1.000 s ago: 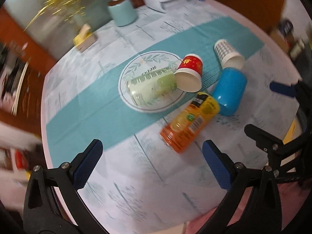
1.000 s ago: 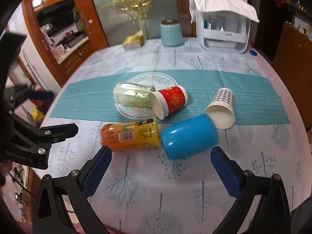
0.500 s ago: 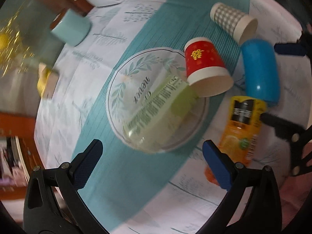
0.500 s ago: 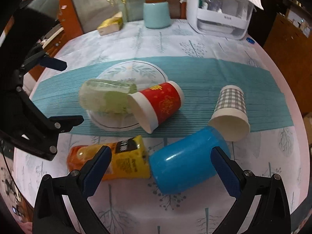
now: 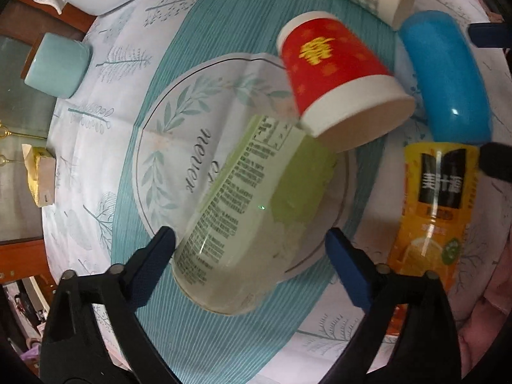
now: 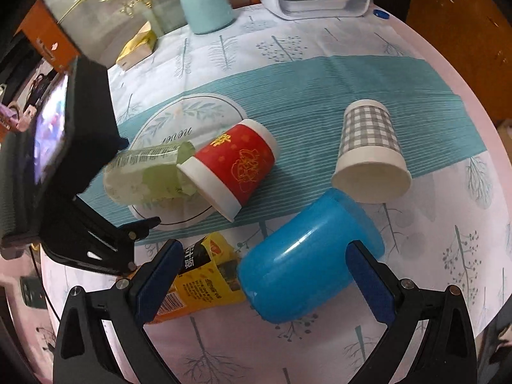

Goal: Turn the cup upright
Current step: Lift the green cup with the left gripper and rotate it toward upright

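Round table (image 6: 320, 41) under a tree-print cloth with a teal runner. Five containers lie tipped over, clustered mid-table. Green translucent cup (image 5: 252, 217) on its side over the leaf-ring print. Left gripper (image 5: 249, 252) straddles its base end, jaws spread wide, pads clear of the wall. Red paper cup (image 5: 336, 73) on its side, rim against the green cup. Blue plastic cup (image 6: 307, 259) on its side, between the right gripper's (image 6: 265, 272) spread jaws, not pinched. Orange juice bottle (image 6: 201, 275) lies touching the blue cup. Checked paper cup (image 6: 371, 150) lies just beyond it.
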